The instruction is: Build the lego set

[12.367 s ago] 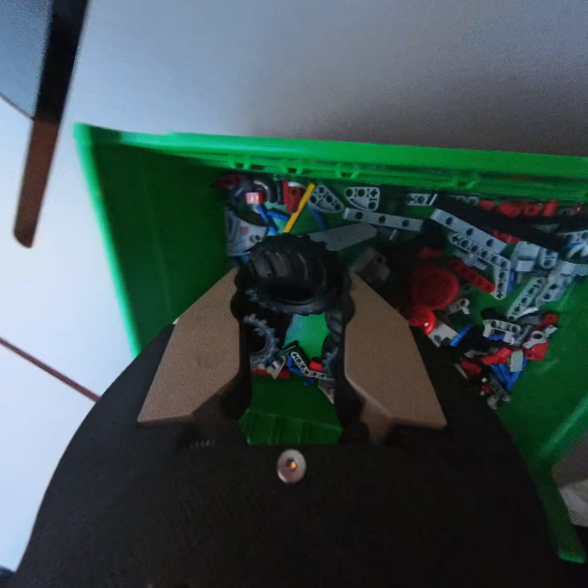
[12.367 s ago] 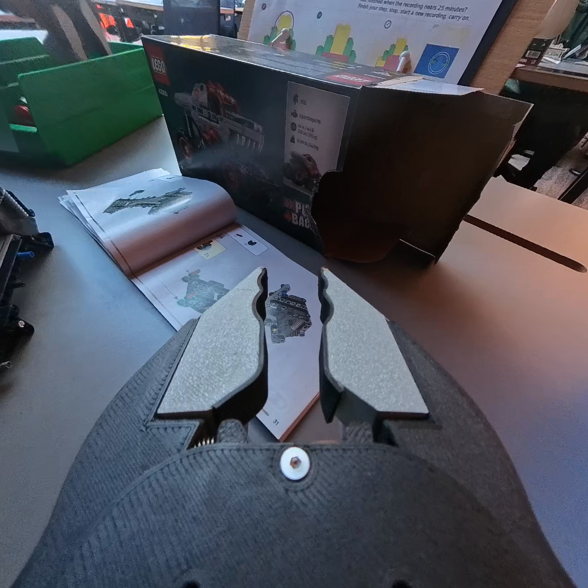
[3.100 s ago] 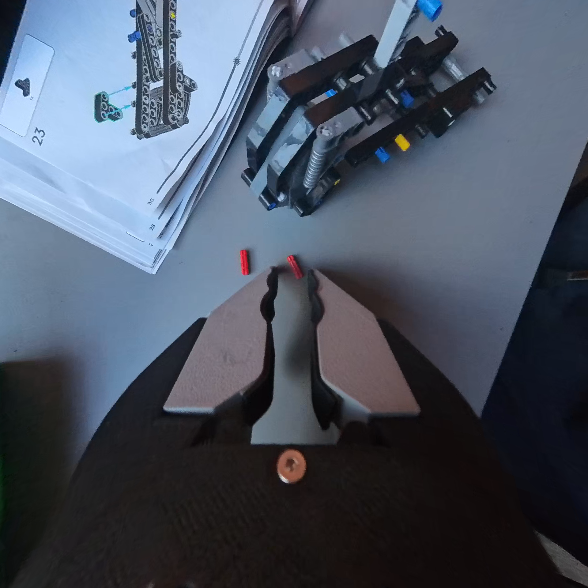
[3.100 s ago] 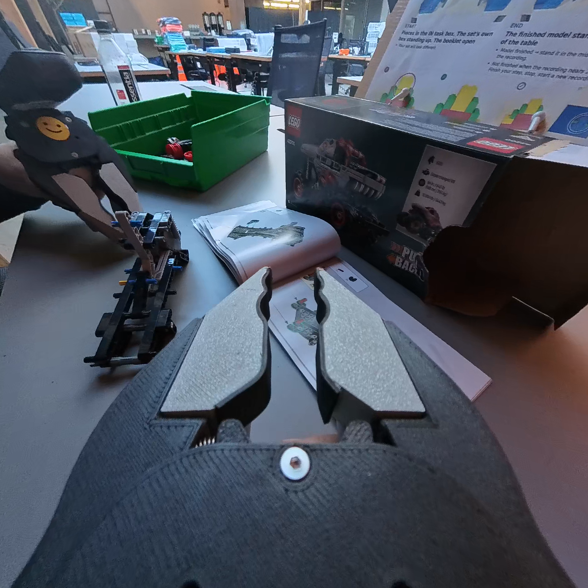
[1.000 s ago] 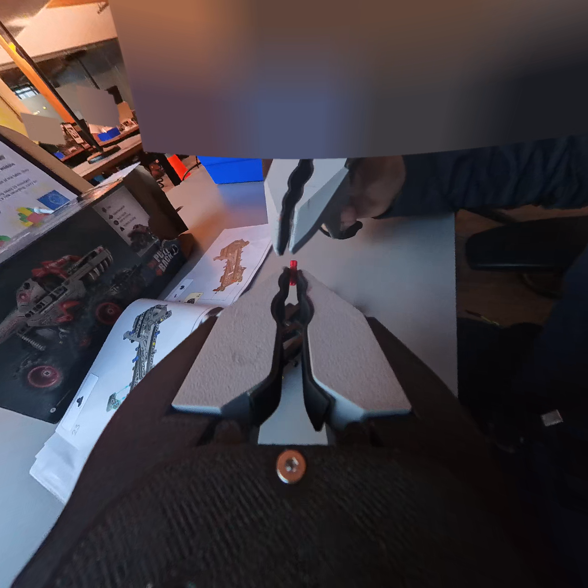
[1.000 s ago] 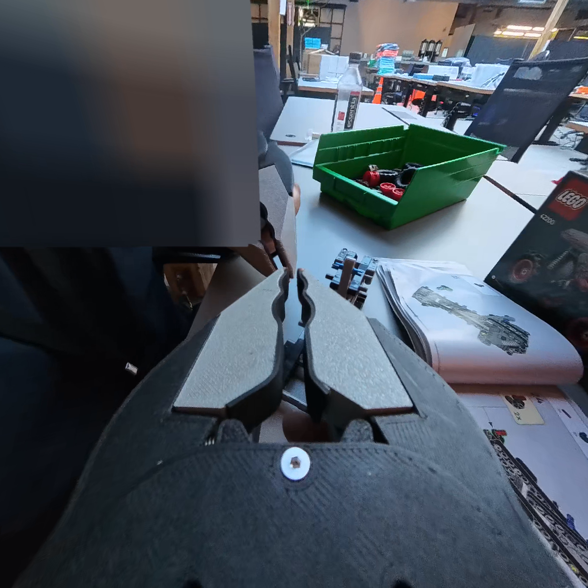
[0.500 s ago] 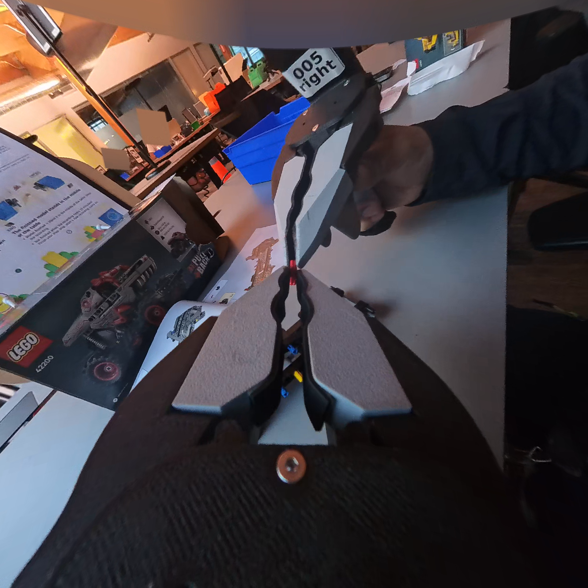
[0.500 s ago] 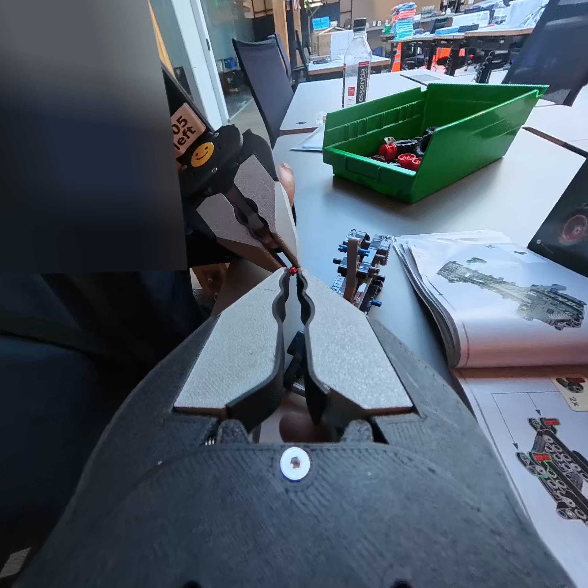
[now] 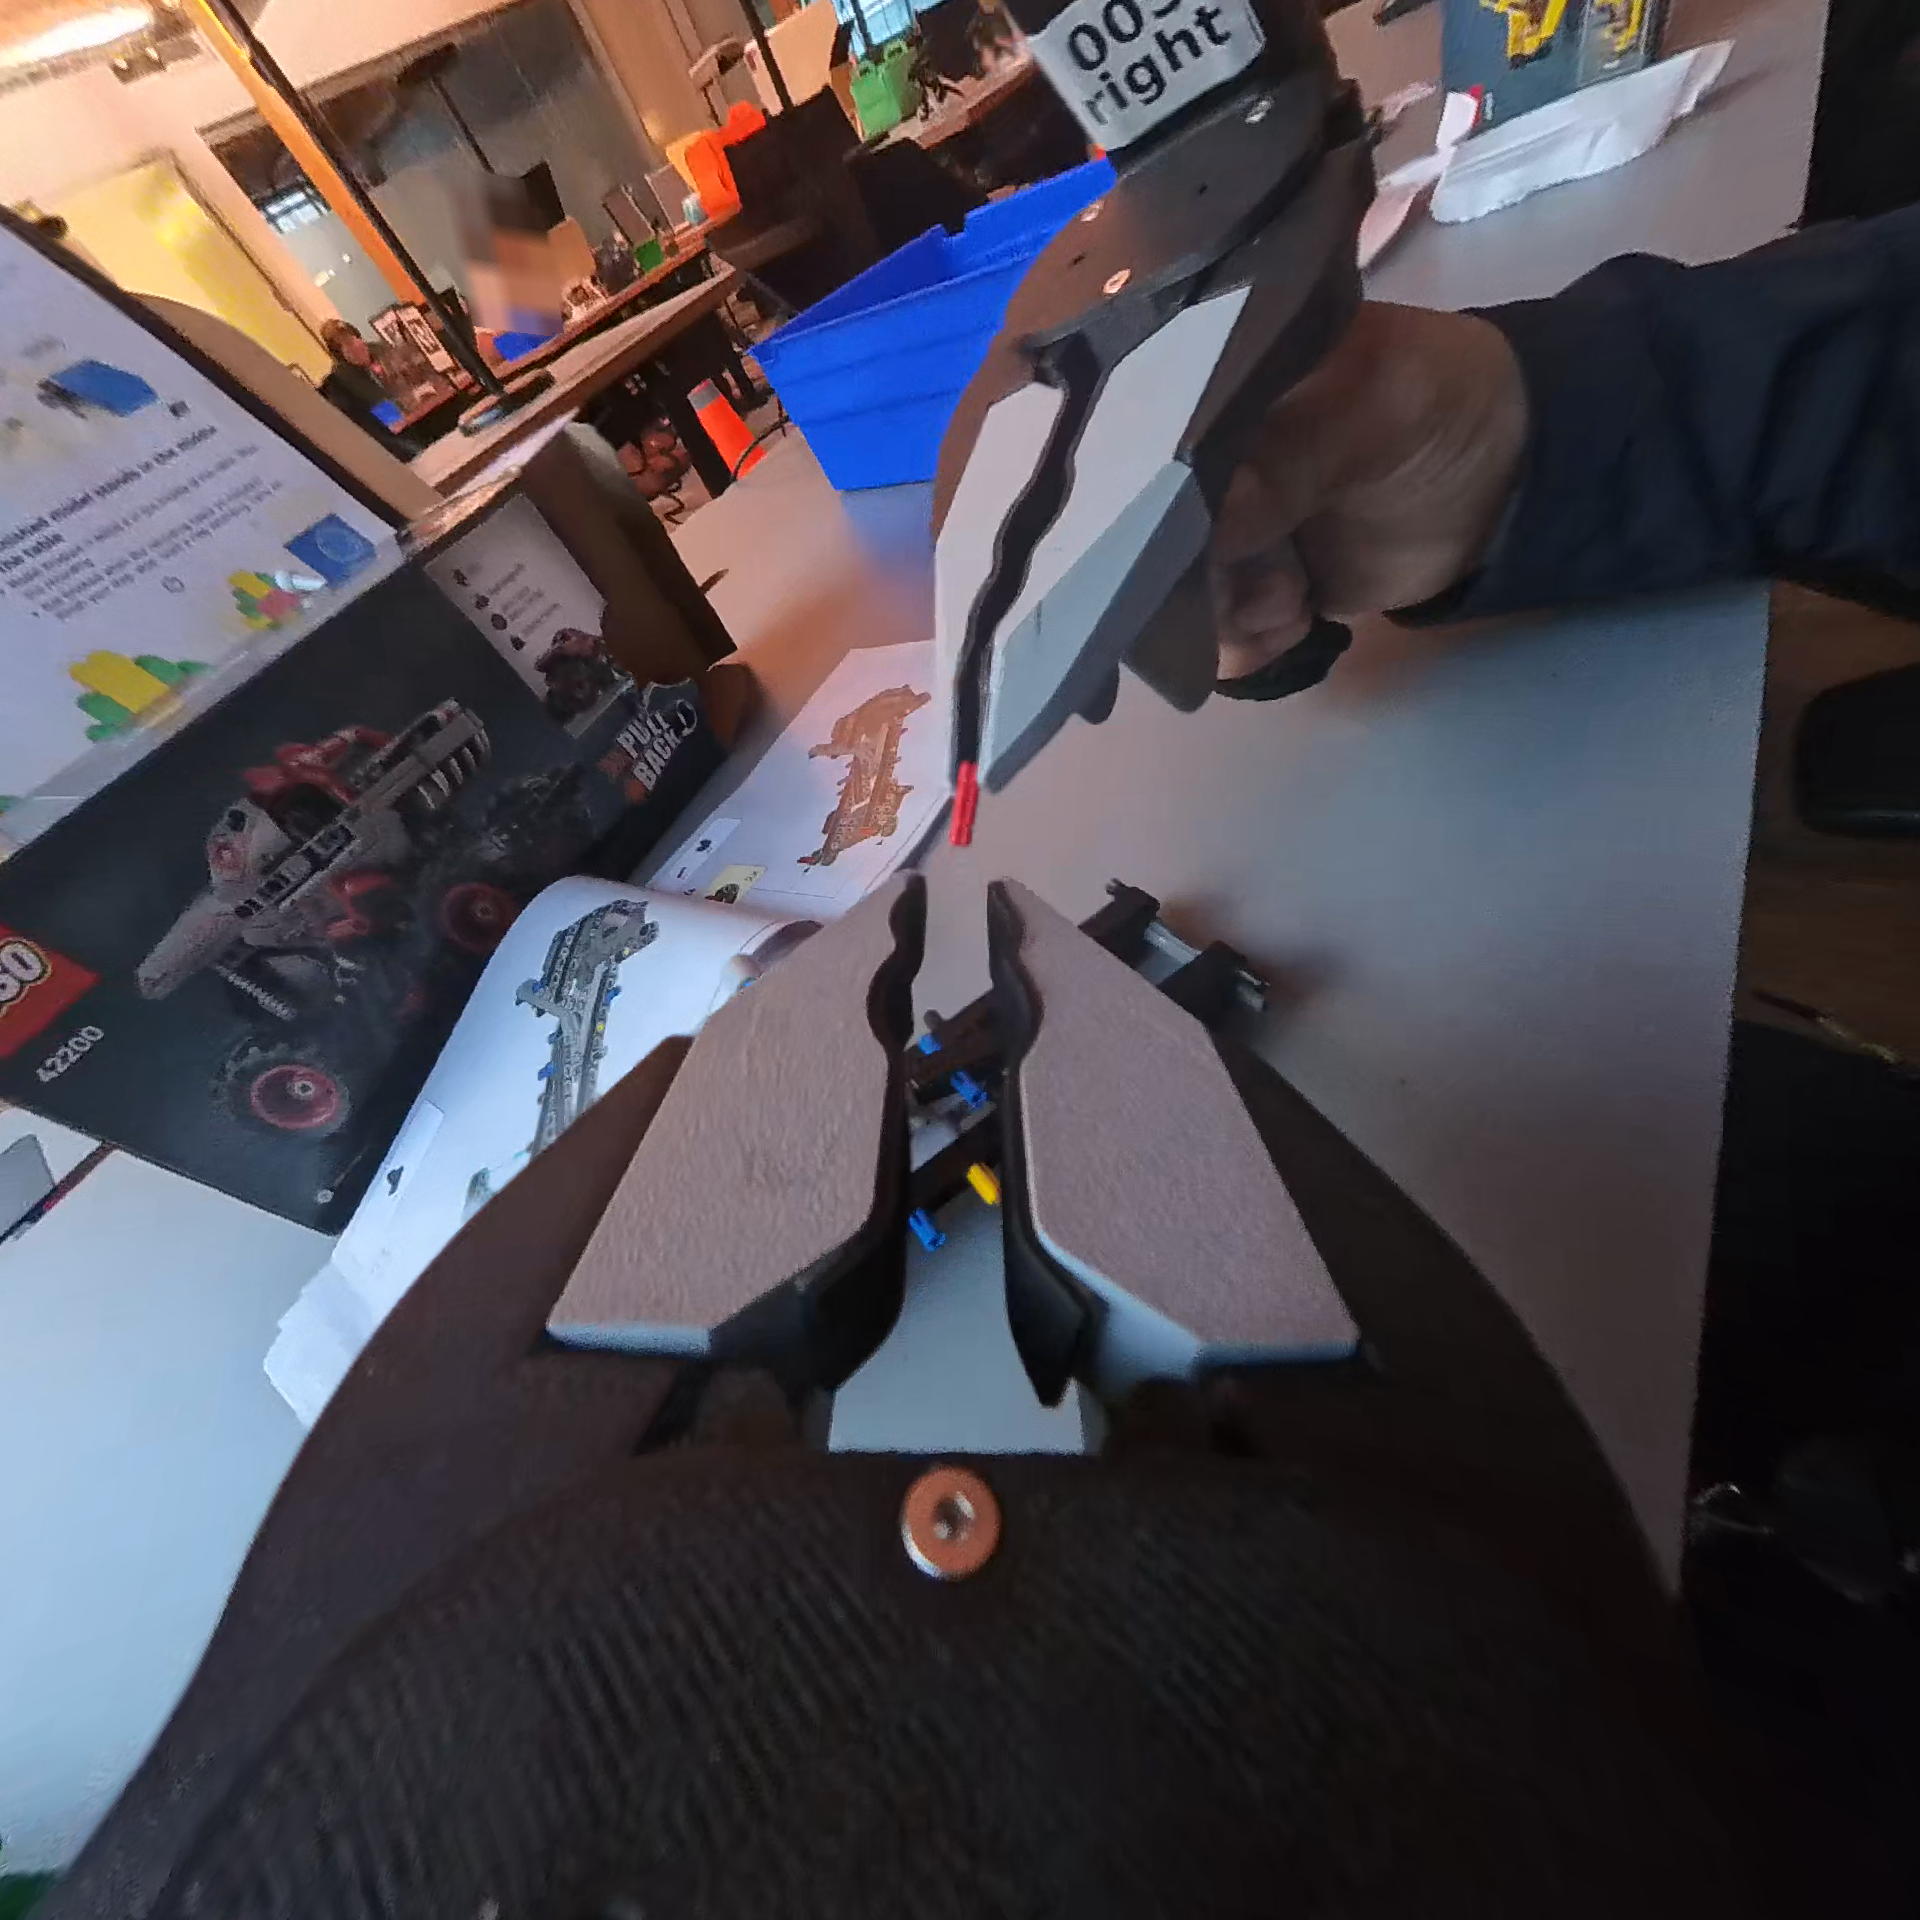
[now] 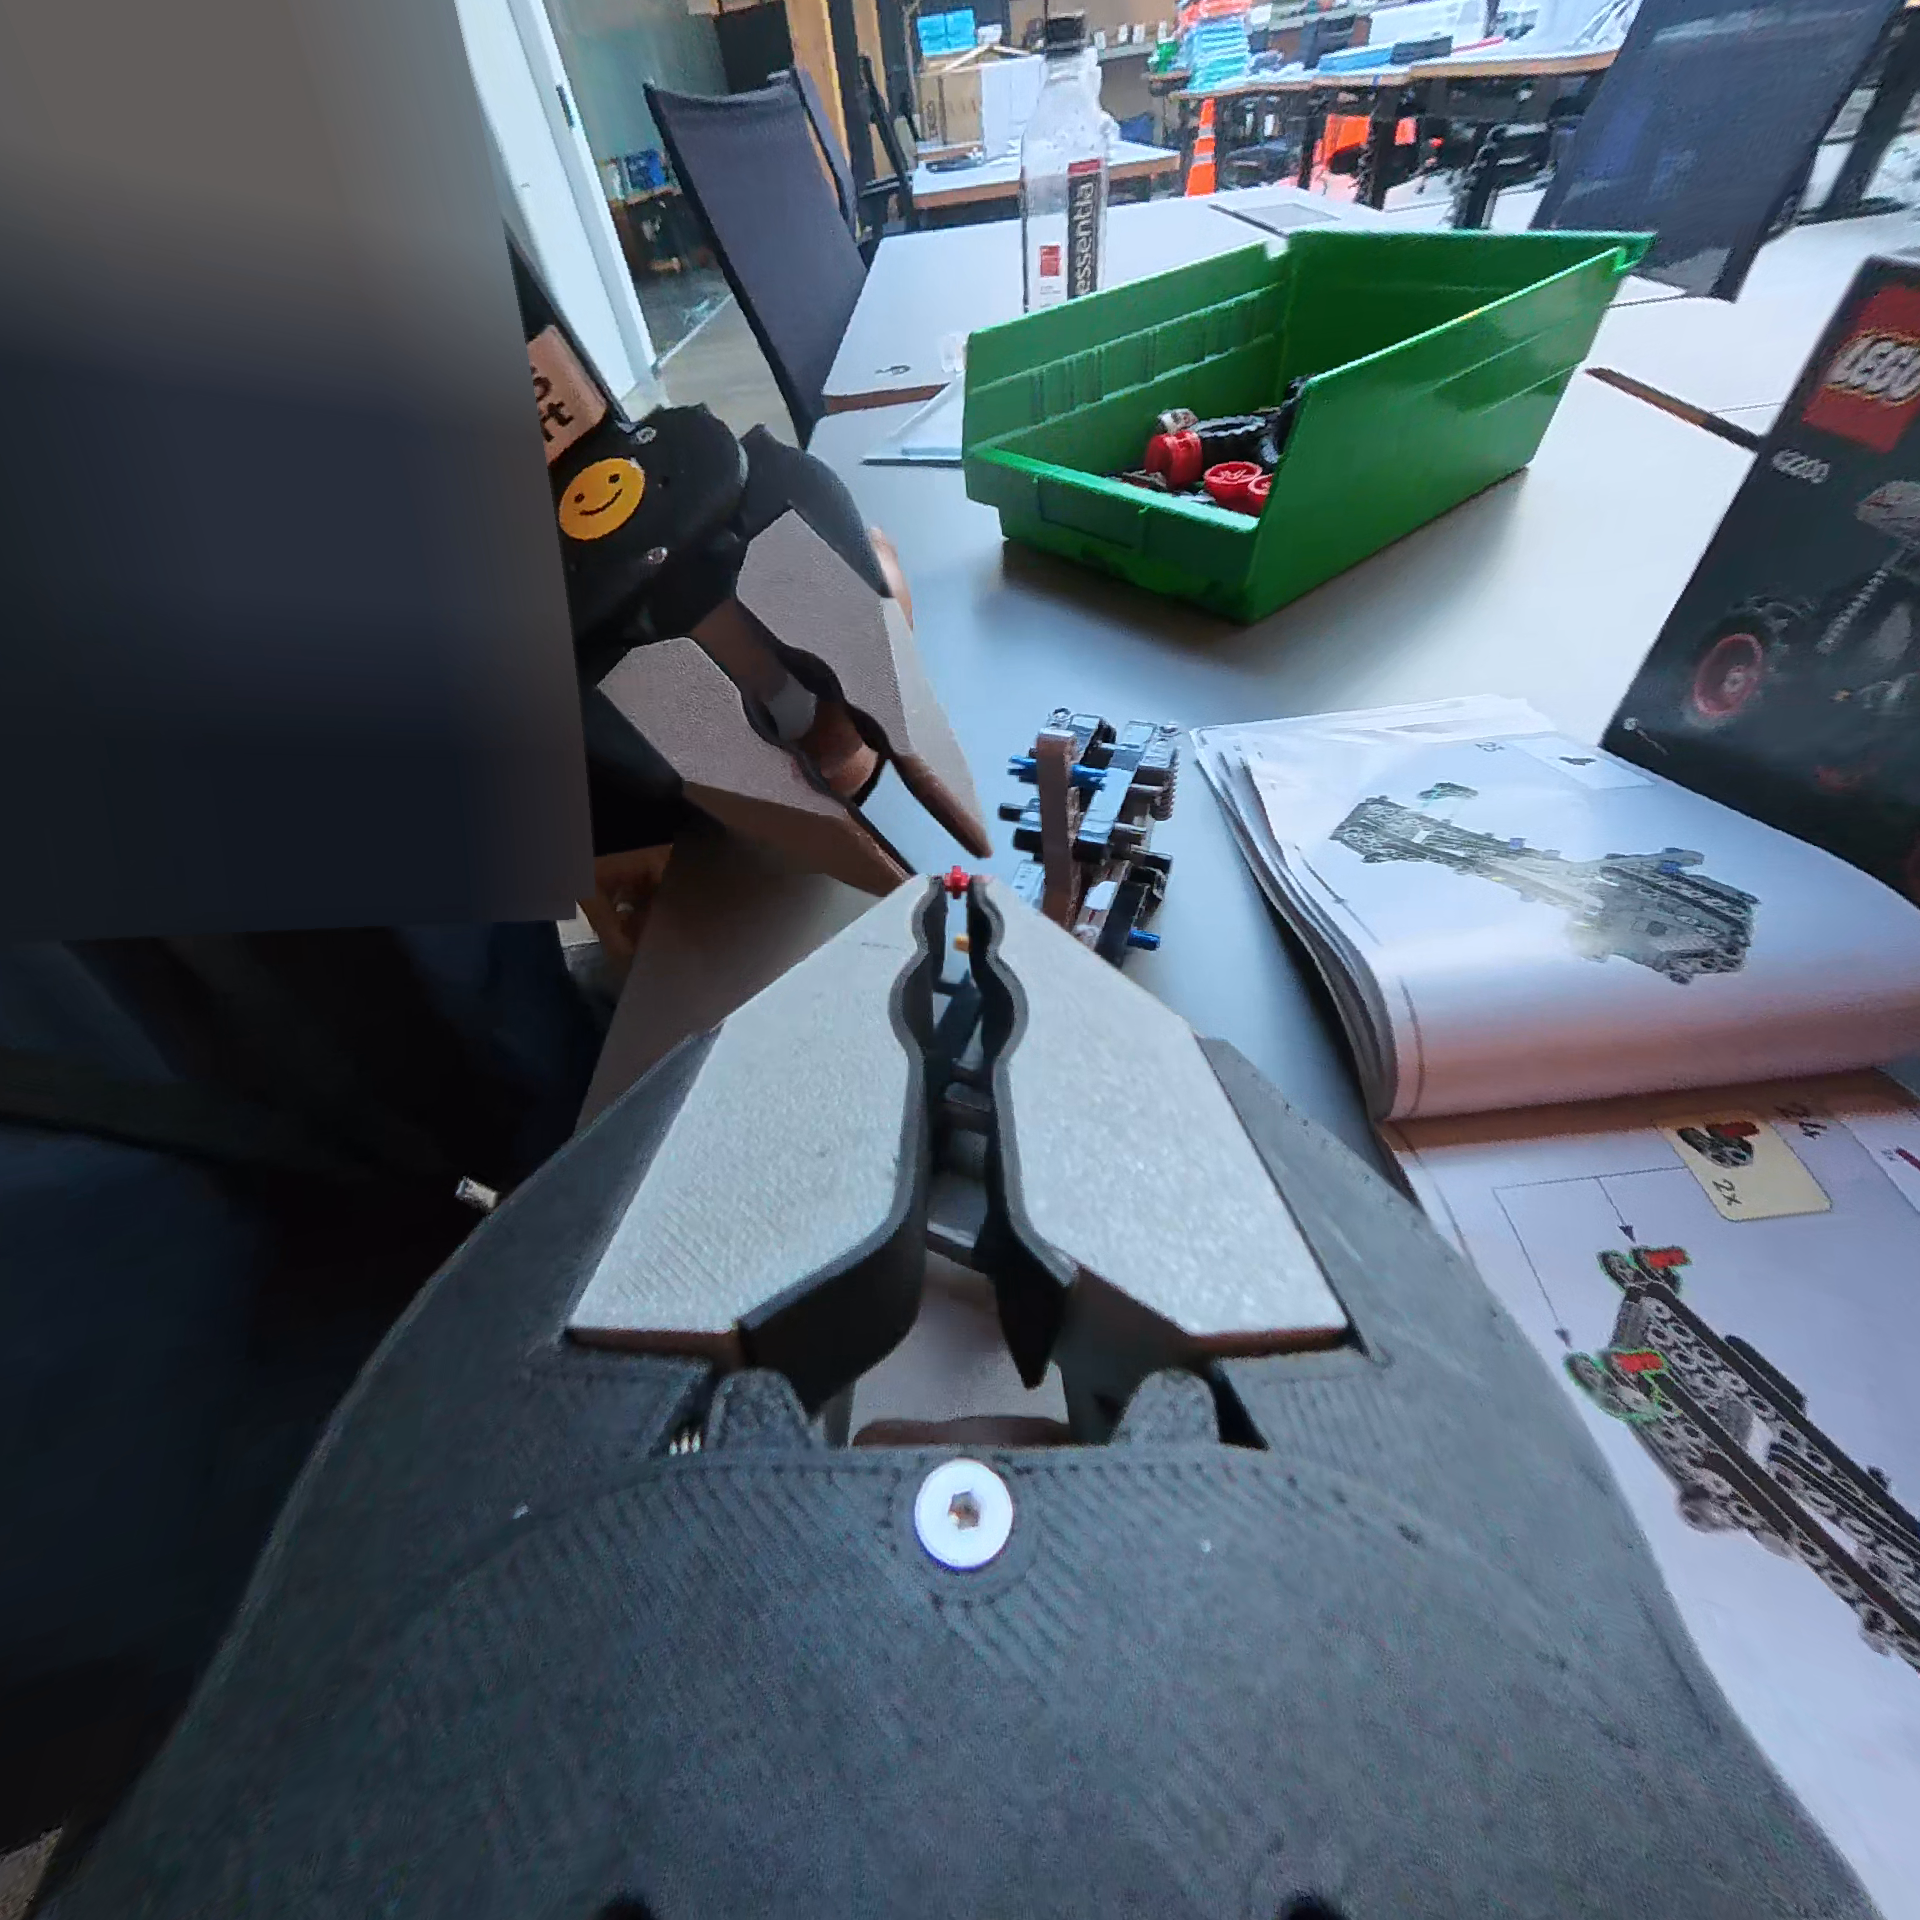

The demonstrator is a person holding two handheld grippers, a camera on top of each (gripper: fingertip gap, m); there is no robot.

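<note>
Right wrist view shows your right tongs [image 10: 957,883] clamped on the small red pin [image 10: 956,881] at their tips, in the air above the grey surface [image 10: 1403,613], while your left tongs [image 9: 951,899] stand apart just below it, over the part-built chassis [image 10: 1096,821] beside the open booklet [image 10: 1558,883].

Warm orange light is tinting the left wrist view from upper left, while cooler daylight is filling the right wrist view from the far windows. Wide-angle bending is curving the table [image 9: 1455,935] edges; backgrounds are going soft. Glare is washing the booklet [image 10: 1558,935].
</note>
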